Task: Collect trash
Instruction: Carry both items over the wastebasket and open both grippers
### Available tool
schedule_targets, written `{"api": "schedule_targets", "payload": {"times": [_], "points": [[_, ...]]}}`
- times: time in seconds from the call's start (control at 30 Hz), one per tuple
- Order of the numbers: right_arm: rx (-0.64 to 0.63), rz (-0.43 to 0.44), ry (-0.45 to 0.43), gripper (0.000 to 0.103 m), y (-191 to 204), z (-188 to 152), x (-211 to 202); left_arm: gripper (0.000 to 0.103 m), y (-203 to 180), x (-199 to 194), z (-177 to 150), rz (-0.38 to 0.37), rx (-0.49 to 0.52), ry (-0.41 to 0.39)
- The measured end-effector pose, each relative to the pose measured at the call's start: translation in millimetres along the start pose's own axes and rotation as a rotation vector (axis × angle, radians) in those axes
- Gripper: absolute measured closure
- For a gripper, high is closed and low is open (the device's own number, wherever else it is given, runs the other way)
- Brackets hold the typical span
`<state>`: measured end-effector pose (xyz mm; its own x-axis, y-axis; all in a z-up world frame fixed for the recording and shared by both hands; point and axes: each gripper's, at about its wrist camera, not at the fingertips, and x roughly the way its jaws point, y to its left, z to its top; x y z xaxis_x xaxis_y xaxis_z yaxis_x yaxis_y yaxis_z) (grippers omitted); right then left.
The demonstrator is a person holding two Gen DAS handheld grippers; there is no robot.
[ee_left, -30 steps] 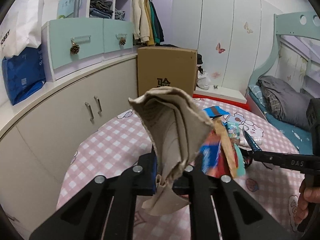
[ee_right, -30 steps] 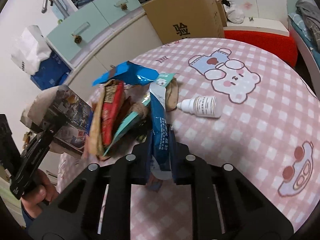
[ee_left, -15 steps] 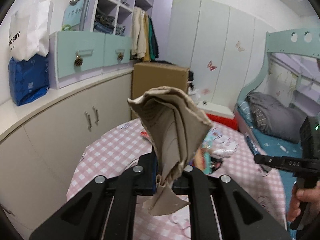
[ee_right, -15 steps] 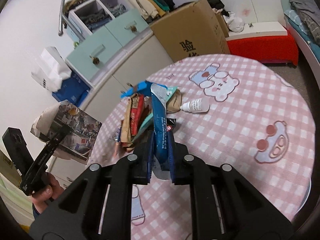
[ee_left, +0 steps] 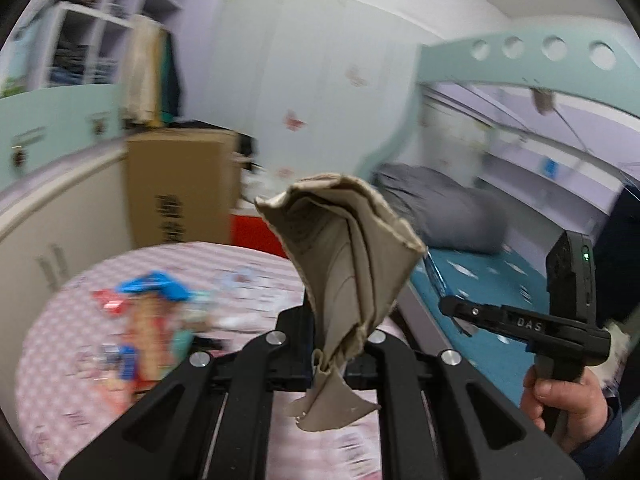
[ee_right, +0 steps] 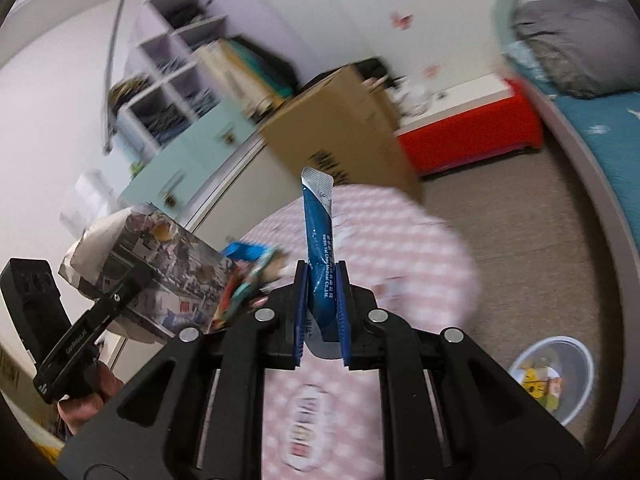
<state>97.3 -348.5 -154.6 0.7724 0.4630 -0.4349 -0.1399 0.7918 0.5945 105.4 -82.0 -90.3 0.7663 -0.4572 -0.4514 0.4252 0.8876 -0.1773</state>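
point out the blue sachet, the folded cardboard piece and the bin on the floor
blue sachet (ee_right: 318, 248), right wrist view, middle of its blue body
folded cardboard piece (ee_left: 348, 248), left wrist view, centre fold
bin (ee_right: 582, 360), right wrist view, right rim

Cardboard scrap (ee_left: 344, 256): matt beige, rough torn edges, printed glossy face on other side (ee_right: 160, 276).
Sachet (ee_right: 320, 256): glossy blue foil-like film, silver crimped top.
Left gripper (ee_left: 334, 344): matt black plastic, shiny metal screws.
Right gripper (ee_right: 320, 308): matt black plastic, ribbed blue pads (ee_right: 343, 312).
Tablecloth (ee_right: 404, 248): pink checked, smooth.
Box (ee_left: 180, 184): matt brown cardboard.
Bin (ee_right: 554, 376): translucent plastic.
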Motion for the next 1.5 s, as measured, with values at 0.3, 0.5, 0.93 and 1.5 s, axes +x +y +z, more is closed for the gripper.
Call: {"api": "schedule_targets", "payload": {"times": [0.3, 0.5, 0.93, 1.5], "points": [[0.215, -0.235, -0.050, 0.089, -138.9, -22.4, -75.1, 0.095, -132.2, 109.5, -34.6, -0.239, 0.119, 0.257], [0.416, -0.330, 0.044, 0.089, -232.2, -74.3, -72.2, 0.094, -199.4, 186.0, -92.5, -0.291, 0.199, 0.470], [0.656, -0.359, 0.202, 0.088, -335.2, -147.3, -27.9, 0.094, -231.6, 316.0, -199.4, -0.197, 0.268, 0.821], [0.737, -0.448, 0.141, 0.006, -348.5, -143.9, -42.5, 0.018, -229.3, 319.3, -174.4, -0.087, 0.236, 0.772]]}}
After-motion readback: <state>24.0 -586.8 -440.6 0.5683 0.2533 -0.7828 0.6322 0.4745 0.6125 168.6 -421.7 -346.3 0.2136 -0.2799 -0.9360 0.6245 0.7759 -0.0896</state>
